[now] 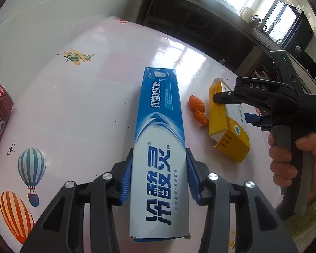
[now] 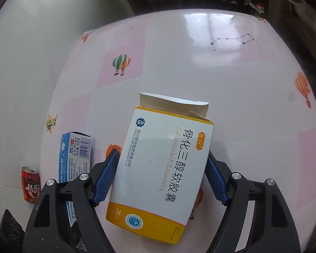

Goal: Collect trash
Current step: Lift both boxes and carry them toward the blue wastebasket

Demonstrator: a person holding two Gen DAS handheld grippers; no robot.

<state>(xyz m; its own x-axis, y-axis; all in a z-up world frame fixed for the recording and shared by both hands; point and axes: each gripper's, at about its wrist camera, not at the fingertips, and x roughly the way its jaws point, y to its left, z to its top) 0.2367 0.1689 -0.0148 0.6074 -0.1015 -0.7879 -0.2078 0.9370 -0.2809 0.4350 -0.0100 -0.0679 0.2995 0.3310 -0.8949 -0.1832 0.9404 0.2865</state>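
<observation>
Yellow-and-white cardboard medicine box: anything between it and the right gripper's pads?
Nothing visible. The yellow-and-white cardboard medicine box sits directly between the right gripper's blue ribbed pads; the orange peel lies beside it.

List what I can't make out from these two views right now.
- Orange peel: right wrist view, mostly behind the capsule box.
- Right gripper contact: pads at the box's edges, pressing unclear.
- Toothpaste box: near end cut off in right wrist view.
- No trash bin visible.

"冷酸灵" and "抑菌斑抗敏" showing on the blue toothpaste box [image 1: 160, 147] at centre frame, "DAS" reading on the right gripper [image 1: 233, 107] at right, "骨化三醇软胶囊", "Calcitriol Soft Capsules" and "20" facing up on the yellow medicine box [image 2: 164, 168] mid-frame
</observation>
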